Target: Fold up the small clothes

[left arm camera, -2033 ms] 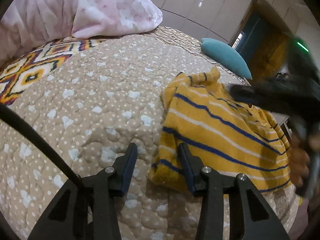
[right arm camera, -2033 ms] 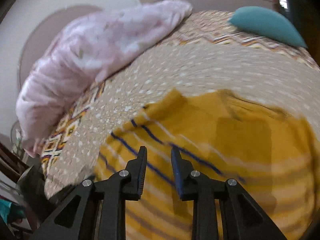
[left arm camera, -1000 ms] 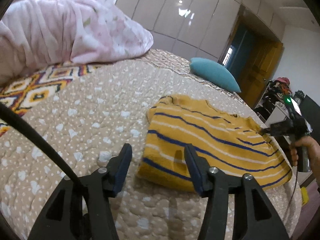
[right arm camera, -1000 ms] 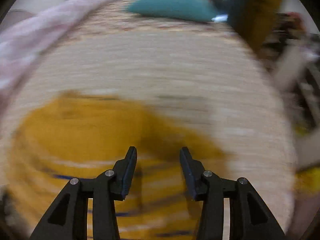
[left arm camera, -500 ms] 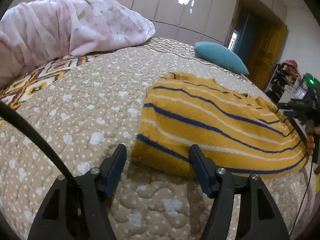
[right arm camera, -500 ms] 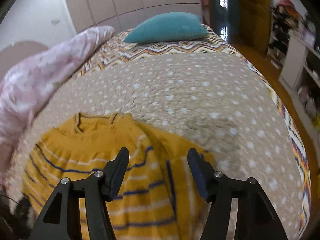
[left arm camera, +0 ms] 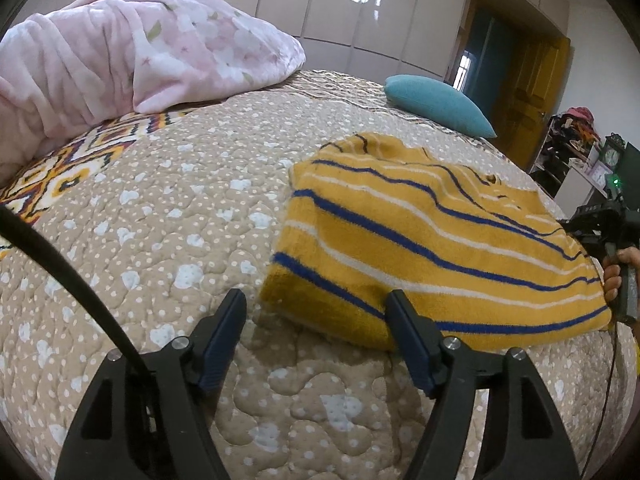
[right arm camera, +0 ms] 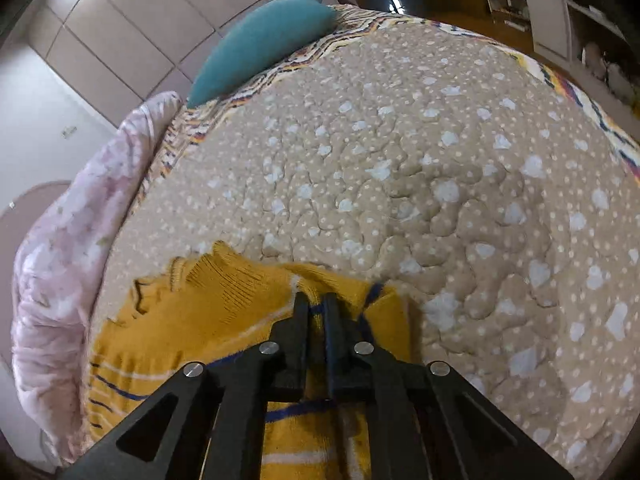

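A yellow sweater [left arm camera: 432, 248] with blue and white stripes lies folded on the quilted bed. My left gripper [left arm camera: 316, 320] is open, its jaws wide apart on either side of the sweater's near left corner, low over the quilt. My right gripper [right arm camera: 317, 304] is shut on the sweater [right arm camera: 200, 320] at its far edge, with yellow cloth pinched between the jaws. The right gripper also shows in the left wrist view [left arm camera: 600, 224] at the sweater's right end, held by a hand.
The beige dotted quilt [left arm camera: 160, 216] covers the bed. A pink floral blanket [left arm camera: 132, 60] is heaped at the back left. A teal pillow [left arm camera: 436, 106] lies at the far side. A doorway and shelves stand past the bed's right edge.
My right gripper has closed on the sweater's edge; half a second ago it was open above it. My left gripper has opened wider and moved closer to the near corner.
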`<state>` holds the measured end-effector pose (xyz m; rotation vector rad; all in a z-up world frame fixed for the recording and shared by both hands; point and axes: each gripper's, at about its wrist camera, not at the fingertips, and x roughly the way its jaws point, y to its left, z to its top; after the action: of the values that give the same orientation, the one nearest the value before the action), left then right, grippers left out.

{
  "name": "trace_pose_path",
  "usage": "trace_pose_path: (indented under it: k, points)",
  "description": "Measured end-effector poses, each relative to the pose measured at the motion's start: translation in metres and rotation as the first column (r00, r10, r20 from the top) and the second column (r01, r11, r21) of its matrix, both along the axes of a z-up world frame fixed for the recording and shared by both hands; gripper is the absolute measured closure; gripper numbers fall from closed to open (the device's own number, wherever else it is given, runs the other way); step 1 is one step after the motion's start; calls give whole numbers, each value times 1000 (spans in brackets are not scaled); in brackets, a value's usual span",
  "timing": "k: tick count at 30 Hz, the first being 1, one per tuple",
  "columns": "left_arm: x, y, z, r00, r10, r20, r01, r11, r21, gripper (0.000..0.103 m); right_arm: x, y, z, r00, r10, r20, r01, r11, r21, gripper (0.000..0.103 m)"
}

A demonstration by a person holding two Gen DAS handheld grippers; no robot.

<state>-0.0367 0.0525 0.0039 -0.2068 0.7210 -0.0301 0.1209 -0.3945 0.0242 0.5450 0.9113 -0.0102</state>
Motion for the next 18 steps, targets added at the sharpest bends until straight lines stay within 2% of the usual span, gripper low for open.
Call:
trace_pose_path:
  k: [2,5,7,10,12,15,17,18]
  points:
    - [0,-1,1,1000,-1,-9,1,1000,4,31,-7,3,13,1000,14,10,-13,1000,-27,85]
    - [-3,-1,12,999,-22,-48,22,1000,2,31,-29,9,40,997,38,61,-30,993,-118,76]
    - [-14,0,26,999,-43,-30,42,998,-40,31,-44,11,54,992,90,88,-77,987,-141,72]
    - [-24,-6,45,998,-67,-6,66,996,-60,31,-68,17,62,983,154,101,-134,974,-182,55]
    - [-22,-11,52,996,-89,-7,88,993,-74,31,-81,23,55,976,198,86,-178,964,-199,54]
    - [-9,-27,61,992,-128,-19,127,989,-81,31,-95,32,36,963,263,50,-252,954,-165,55]
    - [1,-38,68,990,-138,-17,137,989,-57,31,-99,31,24,965,263,22,-255,950,-179,82]
    - [5,-42,70,990,-139,-13,138,989,-45,30,-101,23,17,974,225,3,-219,954,-203,82]
